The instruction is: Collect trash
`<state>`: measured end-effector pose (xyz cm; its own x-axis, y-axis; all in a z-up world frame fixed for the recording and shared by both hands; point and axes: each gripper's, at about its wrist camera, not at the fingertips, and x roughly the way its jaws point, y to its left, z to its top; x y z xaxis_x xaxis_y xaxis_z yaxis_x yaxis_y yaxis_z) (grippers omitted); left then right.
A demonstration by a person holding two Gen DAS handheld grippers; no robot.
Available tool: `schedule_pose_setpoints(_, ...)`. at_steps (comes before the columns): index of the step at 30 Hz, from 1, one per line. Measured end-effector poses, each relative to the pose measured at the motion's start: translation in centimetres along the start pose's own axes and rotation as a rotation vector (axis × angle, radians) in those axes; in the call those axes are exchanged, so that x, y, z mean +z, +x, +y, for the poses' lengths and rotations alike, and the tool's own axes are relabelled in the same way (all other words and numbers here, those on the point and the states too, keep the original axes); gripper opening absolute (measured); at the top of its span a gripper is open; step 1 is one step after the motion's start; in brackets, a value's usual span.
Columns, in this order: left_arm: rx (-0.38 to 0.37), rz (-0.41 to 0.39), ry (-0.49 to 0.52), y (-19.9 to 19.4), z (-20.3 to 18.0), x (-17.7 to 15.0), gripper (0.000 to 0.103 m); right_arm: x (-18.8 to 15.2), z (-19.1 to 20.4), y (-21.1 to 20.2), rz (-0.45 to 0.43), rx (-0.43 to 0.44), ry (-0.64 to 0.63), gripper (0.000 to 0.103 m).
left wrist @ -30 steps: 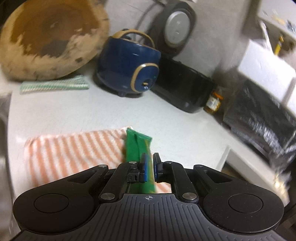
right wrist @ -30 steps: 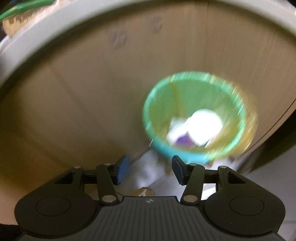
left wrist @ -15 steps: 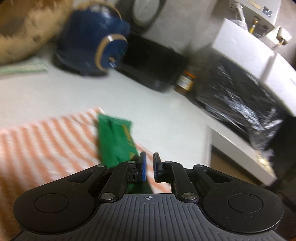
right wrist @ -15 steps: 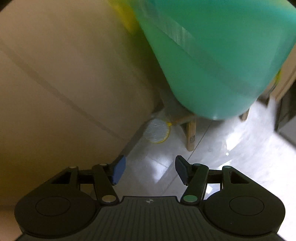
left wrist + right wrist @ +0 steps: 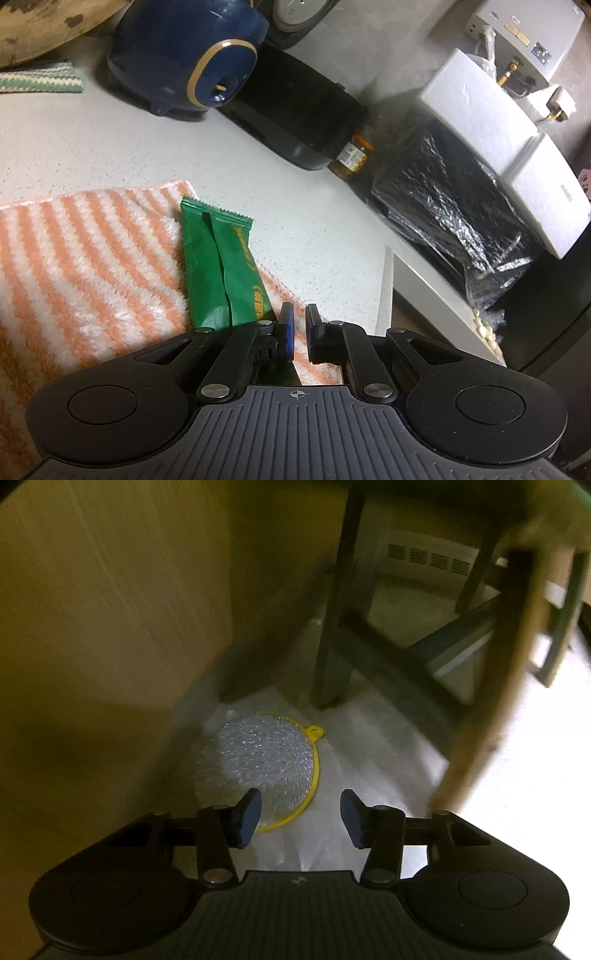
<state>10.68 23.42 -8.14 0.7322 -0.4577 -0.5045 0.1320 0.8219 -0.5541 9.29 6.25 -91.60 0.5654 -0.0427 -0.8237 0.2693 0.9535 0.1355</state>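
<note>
Fingers of the right gripper (image 5: 301, 818), just narrowing with nothing between them, have dropped from the green bin to a yellow-rimmed scrubber (image 5: 258, 771) on the floor. The left gripper (image 5: 297, 328), closed and empty, hovers just right of the green wrapper (image 5: 221, 273) on the striped towel (image 5: 92, 258).

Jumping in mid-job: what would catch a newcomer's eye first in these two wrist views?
In the left wrist view, the green wrapper lies on the orange-striped towel, just ahead and to the left of the shut left gripper, with a navy pot behind on the counter. In the right wrist view, a round silvery scrubber with a yellow rim lies on the floor before the open right gripper, beside stool legs.
</note>
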Motion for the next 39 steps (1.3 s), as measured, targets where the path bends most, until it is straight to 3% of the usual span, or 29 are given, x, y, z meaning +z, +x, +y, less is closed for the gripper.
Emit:
schedule_pose_setpoints(5,-0.002,-0.004,-0.011,-0.2,0.2,-0.2,0.010,-0.2,0.2,3.0,0.015,0.054,-0.046,0.048)
schedule_pose_setpoints(6,-0.007,-0.002,-0.014,-0.2,0.2,-0.1,0.010,-0.3,-0.2,2.9,0.032,0.089,-0.038,0.034)
schedule_pose_setpoints(7,-0.017,0.003,-0.021,-0.2,0.4,-0.1,0.010,0.0,-0.5,2.3,0.047,0.102,-0.035,0.030)
schedule_pose_setpoints(8,-0.027,0.008,-0.035,-0.1,0.5,-0.1,0.010,0.1,-0.5,1.8,0.058,0.090,-0.045,0.011)
schedule_pose_setpoints(9,-0.034,0.012,-0.052,0.0,0.8,0.0,0.010,0.2,-0.5,1.0,0.079,0.094,-0.063,0.000)
schedule_pose_setpoints(14,-0.042,0.029,-0.100,0.2,1.5,0.1,0.006,-0.2,-2.0,-7.7,0.157,0.133,-0.141,0.000)
schedule_pose_setpoints(18,-0.063,0.030,-0.129,0.2,1.9,0.1,0.006,1.5,-5.0,-14.0,0.186,0.133,-0.103,0.001)
schedule_pose_setpoints(20,-0.073,0.029,-0.146,0.2,2.1,0.0,0.006,2.5,-5.2,-14.8,0.157,0.126,-0.120,0.003)
schedule_pose_setpoints(22,-0.072,0.027,-0.147,0.2,2.1,0.0,0.006,2.6,-4.3,-13.5,0.100,0.105,-0.182,0.024)
schedule_pose_setpoints(23,-0.069,0.026,-0.141,0.1,2.0,0.0,0.006,2.4,-3.5,-12.1,0.065,0.095,-0.211,0.046)
schedule_pose_setpoints(24,-0.064,0.024,-0.136,0.1,1.9,0.1,0.006,2.2,-2.8,-10.7,0.041,0.086,-0.233,0.055)
schedule_pose_setpoints(26,-0.055,0.021,-0.125,0.1,1.7,0.0,0.006,1.5,-1.2,-6.8,0.019,0.066,-0.273,0.055)
schedule_pose_setpoints(31,-0.020,0.013,-0.085,0.1,1.1,0.0,0.006,1.4,0.7,0.4,-0.015,0.123,-0.245,0.055)
schedule_pose_setpoints(34,-0.014,0.010,-0.079,0.1,1.1,0.1,0.006,1.1,1.2,3.0,-0.032,0.090,-0.260,0.060)
schedule_pose_setpoints(36,-0.022,0.011,-0.088,0.1,1.4,0.1,0.006,0.5,0.6,3.7,-0.048,0.088,-0.222,0.074)
schedule_pose_setpoints(38,-0.027,0.012,-0.094,0.1,1.5,0.1,0.006,0.1,-0.2,3.7,-0.052,0.118,-0.181,0.077)
schedule_pose_setpoints(39,-0.025,0.011,-0.094,0.1,1.5,0.1,0.006,0.0,-0.3,3.5,-0.056,0.123,-0.200,0.072)
